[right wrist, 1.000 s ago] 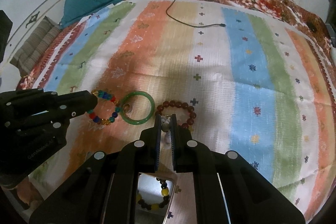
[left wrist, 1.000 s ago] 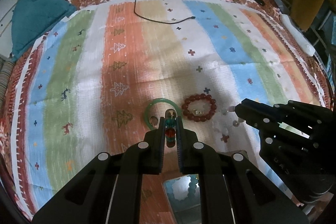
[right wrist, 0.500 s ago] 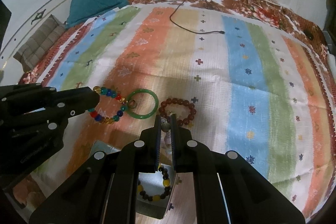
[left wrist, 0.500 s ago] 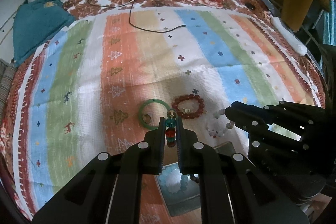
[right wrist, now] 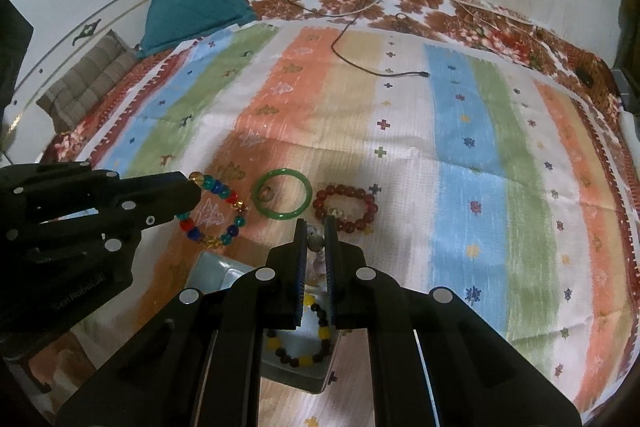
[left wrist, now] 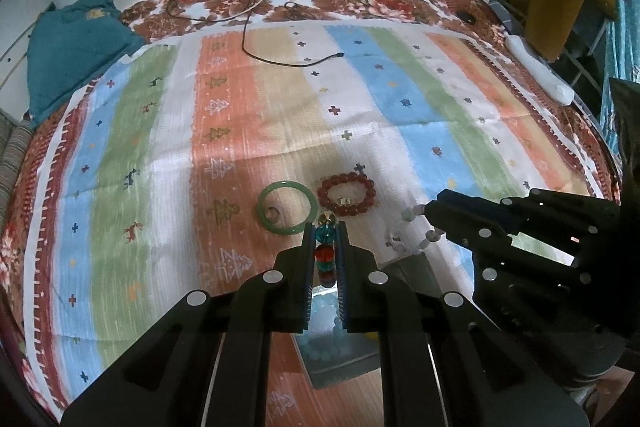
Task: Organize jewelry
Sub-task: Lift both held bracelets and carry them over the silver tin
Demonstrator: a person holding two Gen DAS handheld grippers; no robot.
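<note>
L tongs (left wrist: pixel 325 231) were clamped on the multicolour bead bracelet (right wrist: pixel 214 213), R tongs (right wrist: pixel 316 233) on a pale bead strand (left wrist: pixel 416 231), both above the box (right wrist: pixel 216 269). Beads: light, slippery, floppy; pinch one bead.

On the cloth (right wrist: pixel 460 155), the bangle (right wrist: pixel 282 198) lies left of the bead bracelet (right wrist: pixel 345 207); a ring (right wrist: pixel 265 193) sits inside the bangle; the box (right wrist: pixel 296 359) lies nearer.

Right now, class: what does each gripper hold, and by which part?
The left gripper pinches the multicoloured bead bracelet by a few beads on one side. The right gripper pinches the pale bead bracelet likewise.
</note>
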